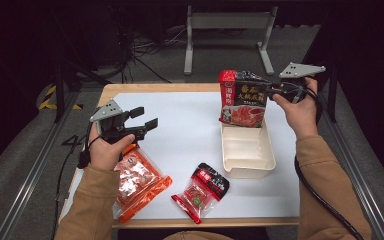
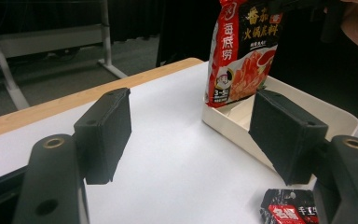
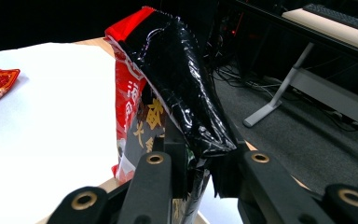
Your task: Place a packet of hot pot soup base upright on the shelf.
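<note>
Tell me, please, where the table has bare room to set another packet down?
The widest bare patch lies between the left tongs and the white tray, reaching to the table's far edge. The tray's near half is also bare. It is crowded along the near edge: the orange packet and the small red-and-black packet lie there.

A big red and black bag (image 1: 243, 98) of soup mix hangs upright from the right claw (image 1: 270, 90), which pinches its top corner. The bag is shiny, with yellow letters and a picture of red food. Its bottom dips into the far end of a white tray (image 1: 247, 162) just below the claw.
</note>
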### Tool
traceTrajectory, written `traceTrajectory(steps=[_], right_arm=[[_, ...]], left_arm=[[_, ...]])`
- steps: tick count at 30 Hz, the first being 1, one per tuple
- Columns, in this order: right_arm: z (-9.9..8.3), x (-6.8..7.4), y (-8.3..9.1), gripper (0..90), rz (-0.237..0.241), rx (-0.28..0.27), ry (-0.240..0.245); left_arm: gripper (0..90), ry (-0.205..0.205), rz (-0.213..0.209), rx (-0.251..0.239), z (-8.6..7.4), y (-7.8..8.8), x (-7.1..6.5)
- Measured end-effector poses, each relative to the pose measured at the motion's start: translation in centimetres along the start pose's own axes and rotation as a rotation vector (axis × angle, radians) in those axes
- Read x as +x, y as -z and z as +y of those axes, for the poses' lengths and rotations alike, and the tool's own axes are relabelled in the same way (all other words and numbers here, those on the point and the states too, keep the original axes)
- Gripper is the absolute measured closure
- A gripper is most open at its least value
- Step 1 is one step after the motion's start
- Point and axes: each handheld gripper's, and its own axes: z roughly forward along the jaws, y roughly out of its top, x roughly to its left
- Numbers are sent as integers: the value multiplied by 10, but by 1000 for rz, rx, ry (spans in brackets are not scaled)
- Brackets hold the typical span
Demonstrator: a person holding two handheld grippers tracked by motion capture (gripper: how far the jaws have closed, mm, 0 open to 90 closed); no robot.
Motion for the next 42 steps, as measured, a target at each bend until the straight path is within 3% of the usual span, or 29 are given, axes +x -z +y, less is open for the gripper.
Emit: traceTrajectory(steps=[11,20,27,42], right_arm=[[-7,0,0,772,11,5,-21],[-20,4,-11,755,35,39,-40],[-27,7,-12,746,33,54,-48],[-49,1,-7,750,9,34,-139]], left_arm=[[294,-6,-1,4,0,0,0],[293,-6,0,5,0,0,0],[275,11,-3,0,-1,1,1],[234,6,6,18,-2,3,0]])
